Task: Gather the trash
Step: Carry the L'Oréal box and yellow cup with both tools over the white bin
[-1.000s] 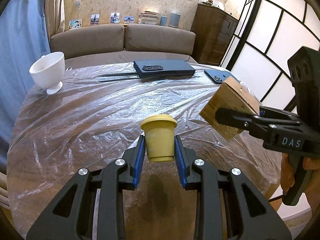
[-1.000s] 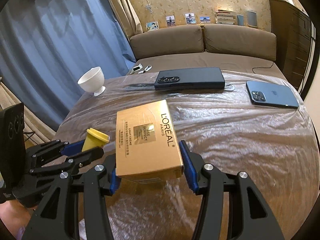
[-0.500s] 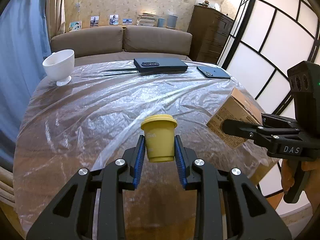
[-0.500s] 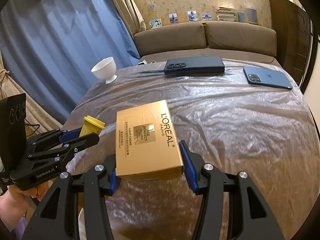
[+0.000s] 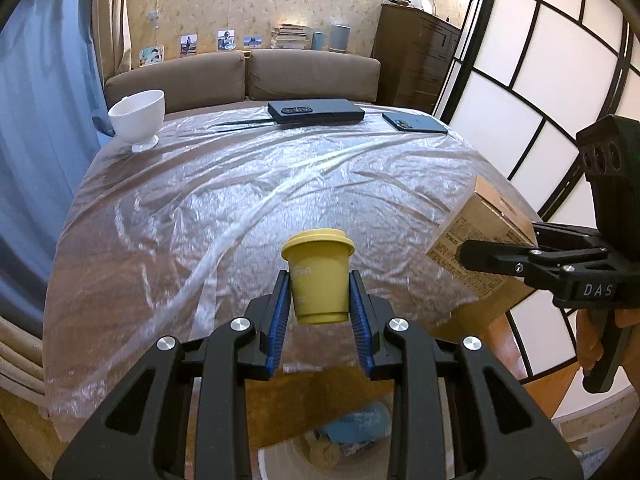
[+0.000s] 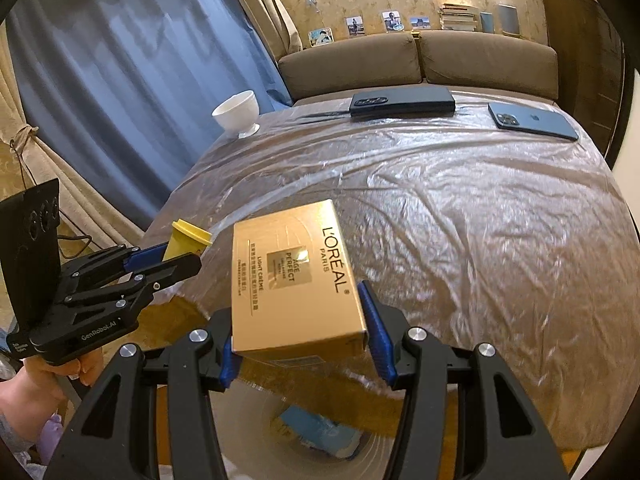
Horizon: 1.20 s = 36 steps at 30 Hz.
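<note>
I have the small yellow lidded paper cup [image 5: 319,280] clenched upright in my left tool [image 5: 319,312], its blue pads pressing the cup's sides below the lid so the rim cannot slip down through them. My landmark is the white round bin [image 6: 320,440] on the floor: the cup hangs just above and slightly table-side of its mouth, which shows beneath the tool with blue and tan scraps already inside. I hold the cup upright, I think, so that any dregs stay in until it drops.

My right tool [image 6: 304,320] grasps the gold rectangular L'Oréal carton [image 6: 294,276] across its short width, printed face up, tilted a little. It too sits above the bin, nearer the worktop's edge than the cup is (the carton's far end overhangs the plastic film). Gripping the narrow span keeps the jaws from needing much spread and leaves the long side free to tip downward.

Both pieces of trash are off the worktop, side by side and apart, so neither should knock the other when released.

Farther from the bin, on the round worktop under crinkled clear film [image 5: 280,184], stay the things I judge are not trash: a white footed ceramic bowl [image 5: 138,118] at the far left, a long dark case [image 5: 316,111] at the back, and a blue smartphone lying face down [image 5: 414,122] at the far right.
</note>
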Motion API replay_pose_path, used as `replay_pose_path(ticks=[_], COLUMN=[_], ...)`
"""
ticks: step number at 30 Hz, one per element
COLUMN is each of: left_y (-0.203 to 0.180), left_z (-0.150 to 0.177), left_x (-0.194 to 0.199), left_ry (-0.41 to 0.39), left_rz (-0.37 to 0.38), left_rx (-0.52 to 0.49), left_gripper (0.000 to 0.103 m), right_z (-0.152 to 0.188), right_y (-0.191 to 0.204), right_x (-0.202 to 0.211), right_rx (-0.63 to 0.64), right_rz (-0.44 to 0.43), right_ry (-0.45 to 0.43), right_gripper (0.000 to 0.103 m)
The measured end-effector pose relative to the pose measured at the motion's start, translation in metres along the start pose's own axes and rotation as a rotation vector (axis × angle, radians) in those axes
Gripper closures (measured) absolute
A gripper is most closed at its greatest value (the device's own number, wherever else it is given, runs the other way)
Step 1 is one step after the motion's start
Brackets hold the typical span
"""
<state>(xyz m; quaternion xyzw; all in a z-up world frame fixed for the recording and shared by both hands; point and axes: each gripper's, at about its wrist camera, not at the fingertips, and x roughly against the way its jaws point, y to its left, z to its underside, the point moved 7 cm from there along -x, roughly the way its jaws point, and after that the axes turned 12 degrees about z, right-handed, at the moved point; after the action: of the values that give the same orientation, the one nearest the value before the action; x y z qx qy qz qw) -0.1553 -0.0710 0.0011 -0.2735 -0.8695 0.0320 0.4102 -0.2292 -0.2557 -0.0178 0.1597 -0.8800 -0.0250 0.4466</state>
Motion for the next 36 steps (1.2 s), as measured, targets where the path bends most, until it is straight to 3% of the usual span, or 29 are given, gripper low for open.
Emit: replay_pose_path(ticks=[21, 29, 36], left_y=[-0.034, -0.049, -0.052], left_z=[0.064, 0.088, 0.113], left_x=[0.031, 0.028, 0.013], left_ry=[0.085, 0.14, 0.201], left_rz=[0.022, 0.042, 0.043], left_rx=[-0.061, -0.078, -0.07], left_gripper=[0.072, 0.072, 0.072], right_z=[0.07, 0.098, 0.125], right_y=[0.033, 0.037, 0.038], right_x=[0.025, 0.022, 0.008], right_rx=[0.061, 0.069, 0.112], right_rz=[-0.046, -0.061, -0.023], right_ry=[0.088, 0.145, 0.197], right_gripper=[0.052, 0.052, 0.052])
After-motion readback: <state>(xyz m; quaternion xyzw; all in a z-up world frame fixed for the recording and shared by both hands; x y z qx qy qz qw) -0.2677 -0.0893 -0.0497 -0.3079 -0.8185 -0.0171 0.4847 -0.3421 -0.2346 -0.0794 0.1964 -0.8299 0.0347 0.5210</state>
